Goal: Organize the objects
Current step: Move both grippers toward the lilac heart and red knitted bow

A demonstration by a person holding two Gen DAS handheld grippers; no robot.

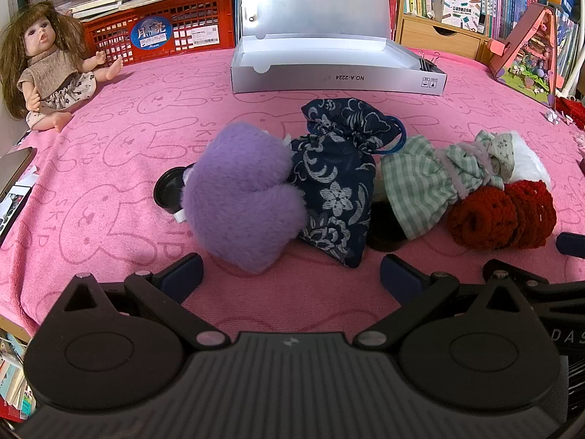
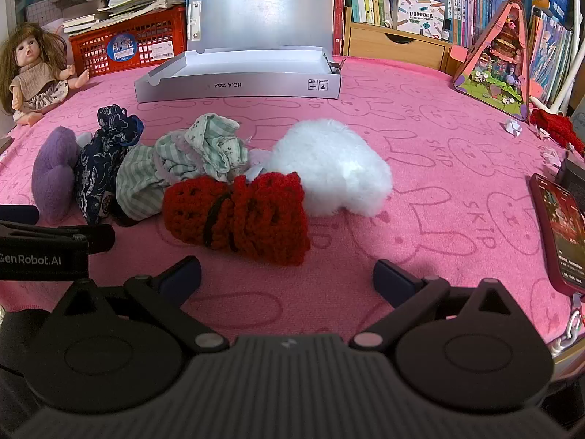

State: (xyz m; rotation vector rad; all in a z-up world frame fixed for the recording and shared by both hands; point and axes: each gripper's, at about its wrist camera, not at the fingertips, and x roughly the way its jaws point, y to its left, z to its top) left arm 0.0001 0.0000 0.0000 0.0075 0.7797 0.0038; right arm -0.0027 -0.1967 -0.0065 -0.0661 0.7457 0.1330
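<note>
A row of soft things lies on the pink towel (image 1: 109,146): a purple plush heart (image 1: 241,197), a navy floral drawstring pouch (image 1: 336,186), a green checked cloth bundle (image 1: 427,183), a red crochet roll (image 1: 501,216) and a white fluffy plush (image 2: 332,168). Two black round lids (image 1: 170,190) peek out beside the heart and under the pouch. My left gripper (image 1: 292,274) is open just in front of the heart and pouch, touching nothing. My right gripper (image 2: 287,274) is open before the red crochet roll (image 2: 237,216). An open grey box (image 1: 336,69) stands behind the row.
A doll (image 1: 47,69) sits at the far left by a red crate (image 1: 164,33) of books. A wooden drawer unit (image 2: 398,44) and a pink triangular toy house (image 2: 501,62) stand at the back right. A phone (image 2: 559,230) lies at the right edge.
</note>
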